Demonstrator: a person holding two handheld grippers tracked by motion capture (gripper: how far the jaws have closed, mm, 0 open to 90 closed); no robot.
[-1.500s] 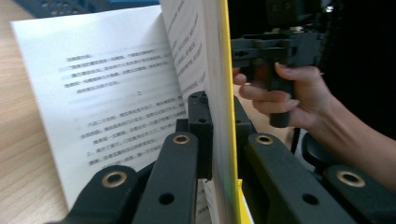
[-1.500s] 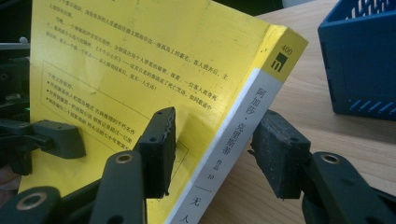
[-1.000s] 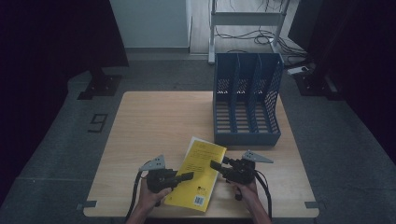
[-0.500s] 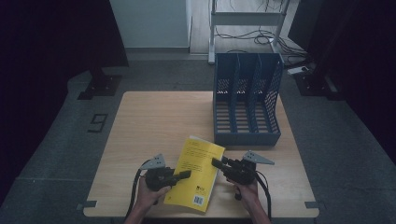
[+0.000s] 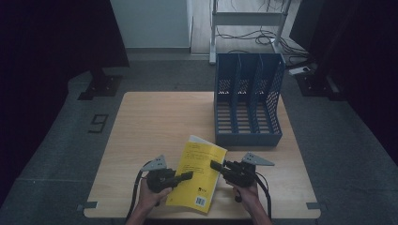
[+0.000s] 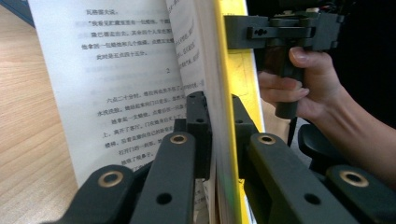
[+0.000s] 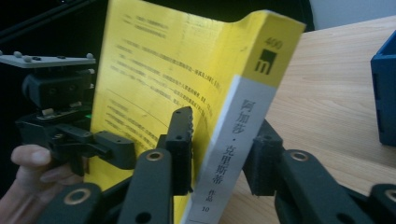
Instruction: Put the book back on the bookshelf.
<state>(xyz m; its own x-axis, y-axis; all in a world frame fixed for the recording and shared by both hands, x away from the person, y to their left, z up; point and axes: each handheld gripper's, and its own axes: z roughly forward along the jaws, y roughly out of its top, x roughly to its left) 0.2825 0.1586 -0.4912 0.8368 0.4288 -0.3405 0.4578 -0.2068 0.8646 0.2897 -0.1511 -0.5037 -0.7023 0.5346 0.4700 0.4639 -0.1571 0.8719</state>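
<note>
Both tongs, L [image 5: 187,176] & R [image 5: 215,165], clamped on yellow book [image 5: 199,173] raised near tabletop front edge, R just closed on spine; lift done, slotting into blue rack [image 5: 248,136] prob left.

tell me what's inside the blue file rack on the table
In the high view the blue file rack has three slots, and the parts of them that show hold nothing. Its front lip covers the lowest front part of each slot. The yellow book is outside it, nearer the person.
</note>
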